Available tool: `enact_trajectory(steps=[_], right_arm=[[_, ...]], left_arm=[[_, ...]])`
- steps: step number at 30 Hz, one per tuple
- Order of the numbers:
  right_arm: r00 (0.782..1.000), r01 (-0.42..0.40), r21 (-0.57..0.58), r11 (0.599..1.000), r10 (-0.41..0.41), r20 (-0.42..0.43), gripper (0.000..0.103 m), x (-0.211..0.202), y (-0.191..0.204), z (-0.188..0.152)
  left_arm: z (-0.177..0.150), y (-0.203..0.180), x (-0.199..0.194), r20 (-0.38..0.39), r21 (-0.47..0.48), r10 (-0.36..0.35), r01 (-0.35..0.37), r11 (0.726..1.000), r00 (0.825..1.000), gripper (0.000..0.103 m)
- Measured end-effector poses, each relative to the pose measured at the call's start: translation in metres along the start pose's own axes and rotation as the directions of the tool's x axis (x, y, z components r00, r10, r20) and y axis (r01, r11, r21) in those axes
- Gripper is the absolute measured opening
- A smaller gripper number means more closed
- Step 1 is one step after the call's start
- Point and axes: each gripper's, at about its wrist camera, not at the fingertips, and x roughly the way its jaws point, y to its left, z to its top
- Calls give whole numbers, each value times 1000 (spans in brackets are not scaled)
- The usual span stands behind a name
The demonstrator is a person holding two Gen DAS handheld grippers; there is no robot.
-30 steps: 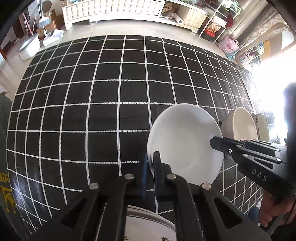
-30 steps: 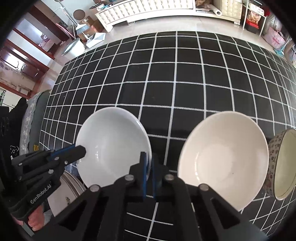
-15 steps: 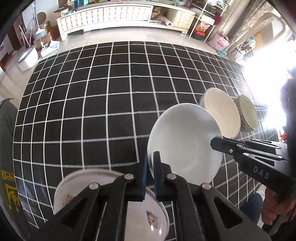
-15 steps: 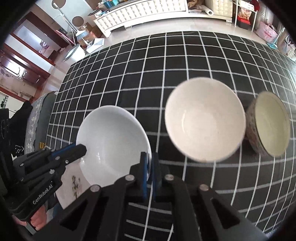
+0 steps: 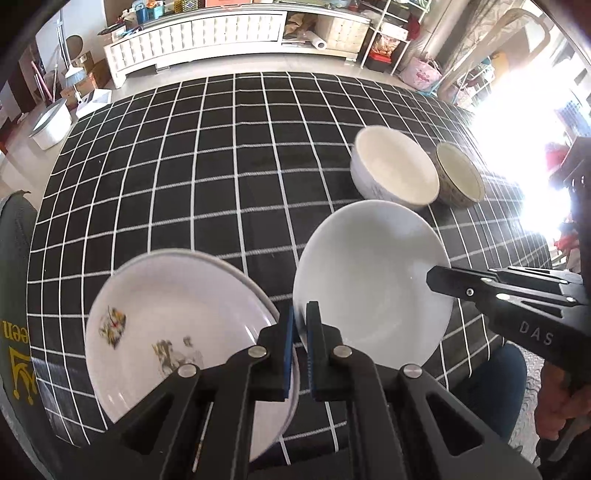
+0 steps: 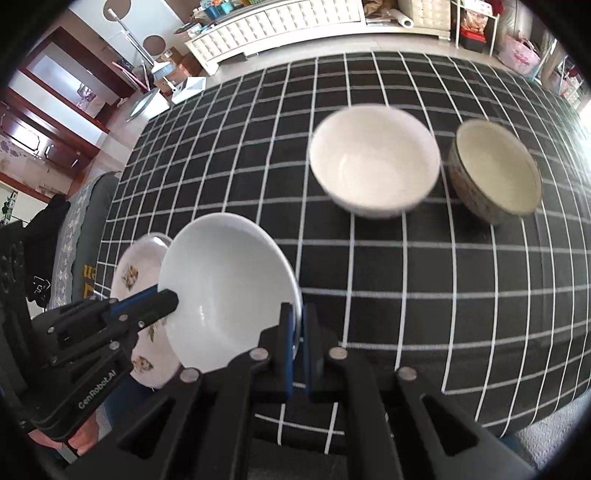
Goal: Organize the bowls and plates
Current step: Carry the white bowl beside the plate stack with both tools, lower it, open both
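A plain white plate point(image 5: 369, 280) hangs tilted above the black checked tablecloth point(image 5: 221, 166). My left gripper point(image 5: 301, 317) is shut on its left rim. My right gripper point(image 6: 299, 314) is shut on its right rim. Each gripper also shows in the other view: the right gripper point(image 5: 436, 278) and the left gripper point(image 6: 171, 297). A flower-patterned plate point(image 5: 177, 317) lies on the cloth just left of the held plate point(image 6: 225, 288), and in the right wrist view this patterned plate point(image 6: 129, 273) is partly hidden behind it. A white bowl point(image 5: 395, 173) and a patterned bowl point(image 5: 460, 175) stand side by side further back on the right.
The table's near edge runs just below the patterned plate. A grey cushion with yellow lettering point(image 5: 14, 332) sits off the left edge. A hand point(image 5: 561, 402) grips the right tool. A white cabinet point(image 5: 203, 33) and shelves line the far wall.
Both grippers carried the white plate leftward and a little up, still shut on its rims. The patterned plate came fully into view beside it, and the two bowls fell away to the right.
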Motion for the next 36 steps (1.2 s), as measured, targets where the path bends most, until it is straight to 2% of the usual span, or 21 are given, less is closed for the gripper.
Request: enact_trajectory(steps=[12,25,36], right_arm=[[998,-40,89,995,45,-53,7,5,-29,-34],[997,-18,107,994,26,-75,7,12,-44,-40],[998,-11,108,994,17,-62,7,14,-45,-39]], left_arm=[[-17,-20,16,-32,37,-3,4,999,999,5],[-23,-27,43,-81,28,-19,21,999,997,5],[-23,-27,47,-70,31,-19,21,999,997,5]])
